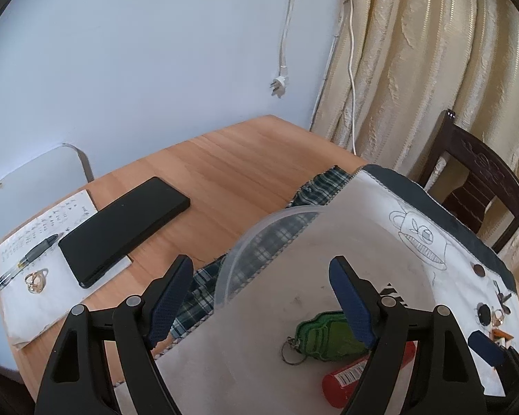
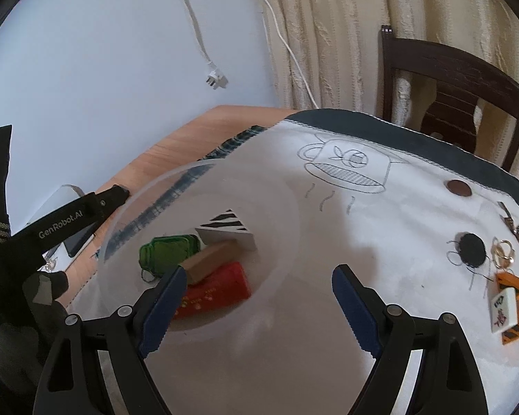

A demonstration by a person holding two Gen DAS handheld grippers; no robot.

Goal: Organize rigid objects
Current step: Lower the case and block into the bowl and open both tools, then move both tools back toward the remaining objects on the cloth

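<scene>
Fingers of both grippers stand spread wide with nothing between them: the left gripper (image 1: 259, 301) hangs over the near rim of a clear round plastic bowl (image 2: 135, 200), and the right gripper (image 2: 256, 306) hovers above the same bowl from the other side. Inside the bowl lie a red cylindrical tube with a barcode label (image 2: 214, 290), a tan rectangular block (image 2: 212, 257) resting across it, a green flat rubbery keychain on a metal ring (image 2: 167, 247), and a white wedge with black zebra stripes (image 2: 226, 230) just behind the block. The bowl sits on a white cloth with a sketched teacup drawing (image 2: 346, 214). On that cloth, to the right, are an orange keychain with a white mahjong tile (image 2: 508, 306), a black round disc (image 2: 470, 249), a gold ring clasp (image 2: 503, 250) and a brown coin (image 2: 458, 187). Farther left on the wooden table (image 1: 231, 169) a black smartphone (image 1: 124, 230), a clear pen with a black grip (image 1: 27, 261) and a gold ring (image 1: 36, 280) rest on a handwritten sheet of paper (image 1: 27, 307). A dark wooden chair (image 2: 456, 83) stands beyond.
</scene>
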